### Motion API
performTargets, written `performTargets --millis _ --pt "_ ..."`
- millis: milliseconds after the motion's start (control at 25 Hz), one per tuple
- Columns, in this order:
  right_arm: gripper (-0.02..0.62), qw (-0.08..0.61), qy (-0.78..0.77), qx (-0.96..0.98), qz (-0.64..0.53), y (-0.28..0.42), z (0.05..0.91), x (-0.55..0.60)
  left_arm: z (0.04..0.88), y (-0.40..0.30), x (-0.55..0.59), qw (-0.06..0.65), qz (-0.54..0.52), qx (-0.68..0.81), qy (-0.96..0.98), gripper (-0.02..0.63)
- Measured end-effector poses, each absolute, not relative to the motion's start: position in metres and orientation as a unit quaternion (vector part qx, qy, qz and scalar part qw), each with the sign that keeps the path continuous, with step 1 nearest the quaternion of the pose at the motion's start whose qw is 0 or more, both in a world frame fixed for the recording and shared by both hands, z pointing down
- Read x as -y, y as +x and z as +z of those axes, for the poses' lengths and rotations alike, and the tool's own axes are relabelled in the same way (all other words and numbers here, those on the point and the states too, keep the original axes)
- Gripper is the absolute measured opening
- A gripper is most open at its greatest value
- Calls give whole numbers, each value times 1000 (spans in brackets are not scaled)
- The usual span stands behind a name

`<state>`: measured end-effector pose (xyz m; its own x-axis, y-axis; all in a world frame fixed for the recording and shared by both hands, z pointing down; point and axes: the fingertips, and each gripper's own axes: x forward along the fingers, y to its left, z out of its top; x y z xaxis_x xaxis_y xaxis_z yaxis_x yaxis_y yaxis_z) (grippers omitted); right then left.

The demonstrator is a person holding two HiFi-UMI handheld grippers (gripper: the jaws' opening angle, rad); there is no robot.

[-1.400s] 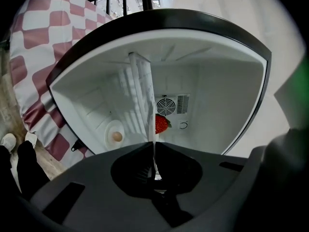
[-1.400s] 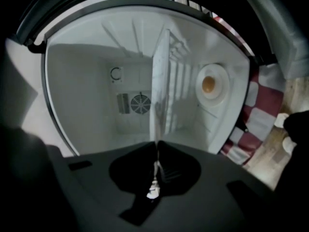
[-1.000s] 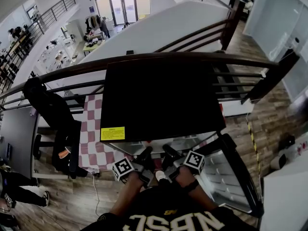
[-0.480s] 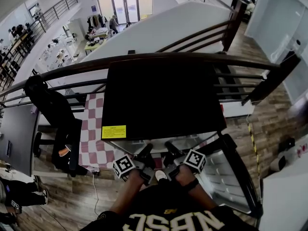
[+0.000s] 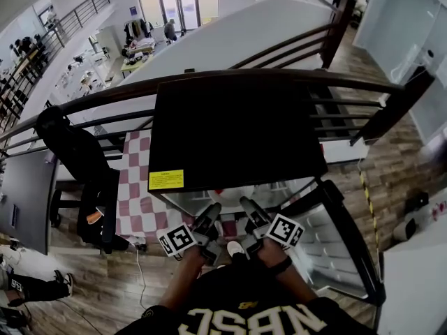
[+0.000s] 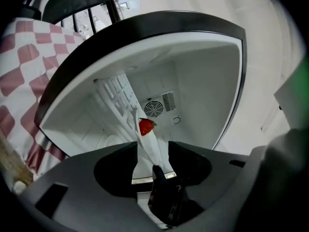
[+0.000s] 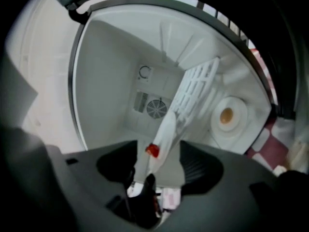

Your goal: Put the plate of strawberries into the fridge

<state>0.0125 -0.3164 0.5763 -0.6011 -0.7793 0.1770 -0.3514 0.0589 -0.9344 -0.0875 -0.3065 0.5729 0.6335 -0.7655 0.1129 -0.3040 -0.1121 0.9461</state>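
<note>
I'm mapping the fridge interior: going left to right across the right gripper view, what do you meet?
Fridge side wall → fan vent → white rack → round orange-centred fitting → checkered cloth.

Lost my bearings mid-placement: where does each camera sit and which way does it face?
Head view: on the person's head, looking steeply down on the fridge; arms, left gripper, right gripper show.
Left gripper view: on that gripper, facing into the fridge; its jaws, just opened, flank the plate.
Right gripper view: likewise, jaws just opened around the plate.
Both gripper views share plate, strawberry, fan.
</note>
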Motion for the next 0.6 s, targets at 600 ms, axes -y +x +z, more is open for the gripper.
performTargets --millis 600 --pt "261 -80 -496 -831 -239 14 573 287 578 -84 280 279 25 474 835 186"
